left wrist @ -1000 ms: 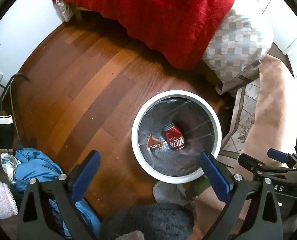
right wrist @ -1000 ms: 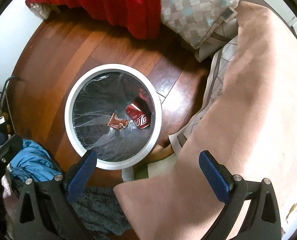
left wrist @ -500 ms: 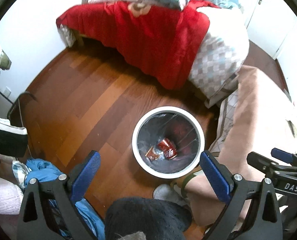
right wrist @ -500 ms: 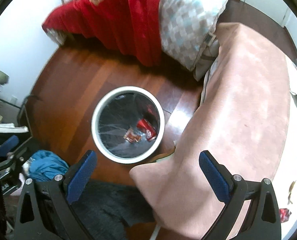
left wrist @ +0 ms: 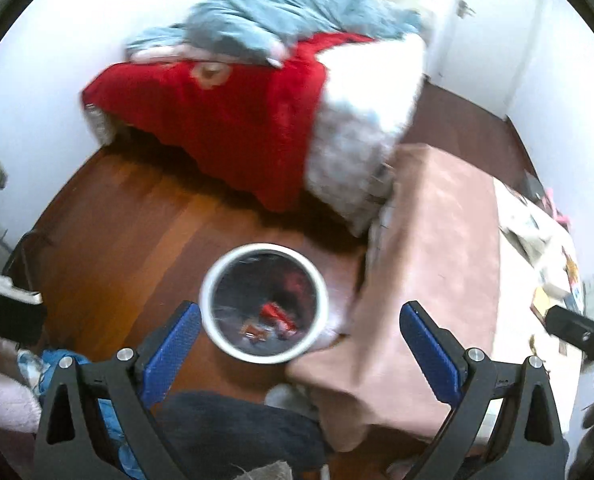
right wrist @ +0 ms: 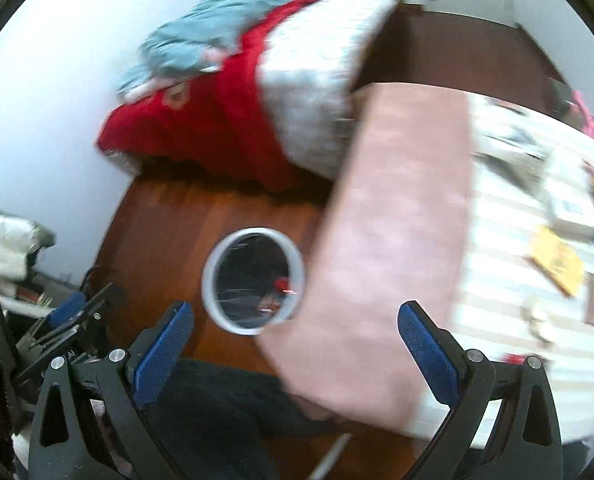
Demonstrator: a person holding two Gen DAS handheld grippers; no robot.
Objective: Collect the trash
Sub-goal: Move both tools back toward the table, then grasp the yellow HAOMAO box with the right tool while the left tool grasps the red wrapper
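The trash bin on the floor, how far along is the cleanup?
Done: a red can and a wrapper lie inside the white bin. In hand: nothing, since the left gripper and right gripper are both open and empty. Left: blurred items on the striped surface, possibly litter.

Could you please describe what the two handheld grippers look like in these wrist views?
Both look alike. The left gripper and the right gripper each have two black, angular plastic arms with triangular cut-outs and silver round bolt heads at the joints. Each finger ends in a flat rectangular pad of textured blue material. No cables or readable markings show on them here, and the views are blurred.
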